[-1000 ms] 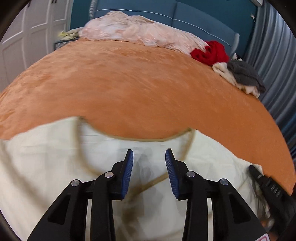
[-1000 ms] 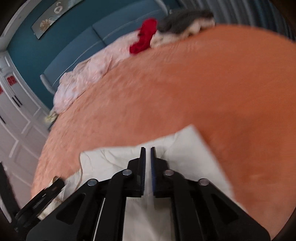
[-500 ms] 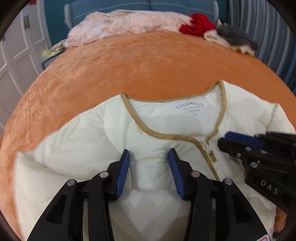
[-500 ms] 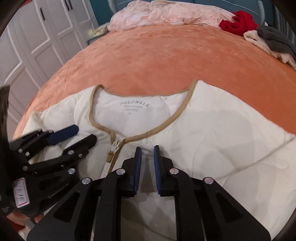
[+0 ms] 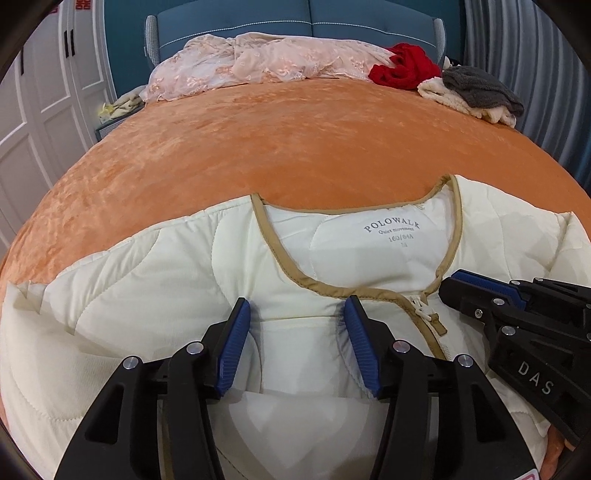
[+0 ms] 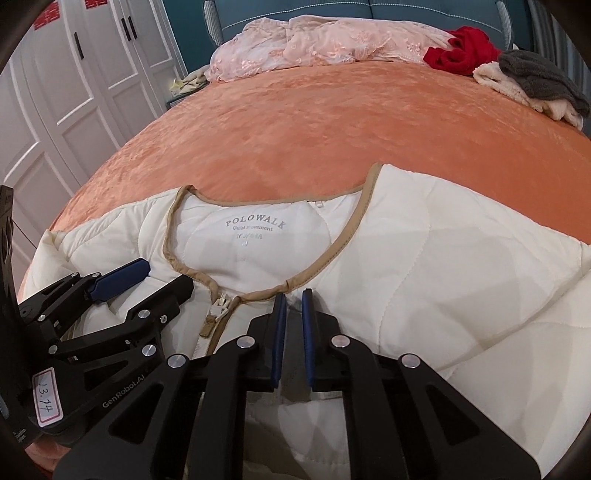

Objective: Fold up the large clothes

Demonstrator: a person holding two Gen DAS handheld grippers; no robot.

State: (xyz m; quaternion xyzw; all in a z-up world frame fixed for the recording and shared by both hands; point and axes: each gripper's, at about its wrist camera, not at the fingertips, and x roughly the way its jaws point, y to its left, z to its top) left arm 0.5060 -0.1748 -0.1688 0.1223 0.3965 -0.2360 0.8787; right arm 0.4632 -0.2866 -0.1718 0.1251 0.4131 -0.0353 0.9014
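Note:
A cream quilted jacket with tan trim lies front up on the orange bed cover, its collar toward the headboard and its zip partly done up. My left gripper rests on the chest left of the zip. Its jaws are opening, with a ridge of fabric lying between the pads but not pressed. My right gripper sits just right of the zip under the neckline trim, jaws nearly together and pinching the jacket. The two grippers lie side by side, seen as the right gripper and the left gripper.
Along the blue headboard lie a pink lace cloth, a red garment and a grey-and-cream pile. White wardrobe doors stand to the left and a grey curtain to the right. Bare orange cover stretches beyond the collar.
Both grippers swung round and came down with the jacket, which now lies flat with its collar showing. The left jaws have widened. The right gripper has ended up close beside the left.

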